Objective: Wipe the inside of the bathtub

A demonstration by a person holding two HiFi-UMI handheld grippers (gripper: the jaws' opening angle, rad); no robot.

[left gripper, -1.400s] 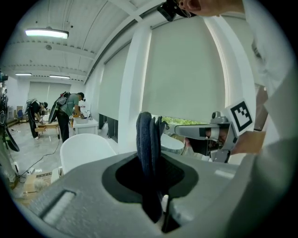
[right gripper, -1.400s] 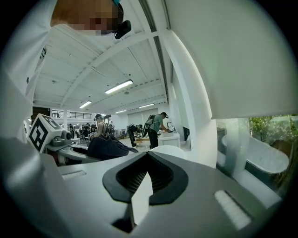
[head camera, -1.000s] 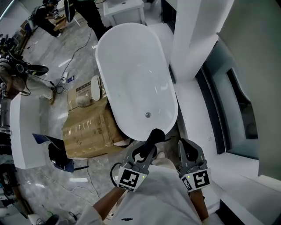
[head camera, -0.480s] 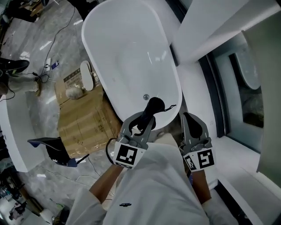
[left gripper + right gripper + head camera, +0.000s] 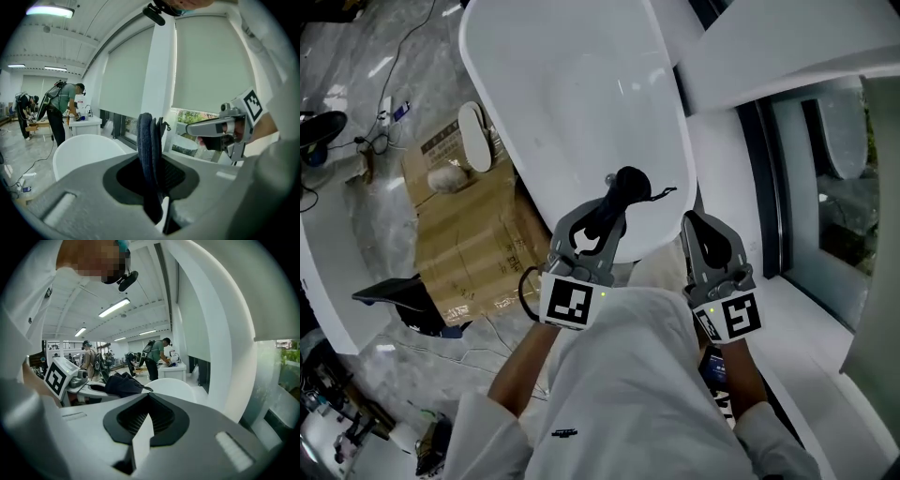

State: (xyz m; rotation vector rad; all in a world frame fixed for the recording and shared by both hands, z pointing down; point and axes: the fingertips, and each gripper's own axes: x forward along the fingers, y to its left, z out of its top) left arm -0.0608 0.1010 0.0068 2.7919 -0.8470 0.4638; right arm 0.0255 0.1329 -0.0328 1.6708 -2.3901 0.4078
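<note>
A white oval bathtub (image 5: 572,103) runs up the middle of the head view, with its drain (image 5: 607,178) near the close end. My left gripper (image 5: 614,202) is shut on a dark cloth (image 5: 628,185), held over the tub's near end just by the drain. In the left gripper view the dark cloth (image 5: 149,154) stands up between the jaws. My right gripper (image 5: 701,228) hovers by the tub's near right rim, jaws closed with nothing in them. The right gripper view shows the cloth (image 5: 123,384) at left and the tub (image 5: 173,387) beyond.
Flattened cardboard (image 5: 469,234) lies on the floor left of the tub with a white slipper (image 5: 474,137) on it. A white column (image 5: 769,56) and window sill (image 5: 741,197) flank the tub's right side. People (image 5: 157,357) work at a table far off. Cables (image 5: 366,103) trail on the floor.
The view has shifted forward over the tub. My left gripper carried the cloth from outside the near rim to over the tub's inside by the drain; the right gripper followed alongside.
</note>
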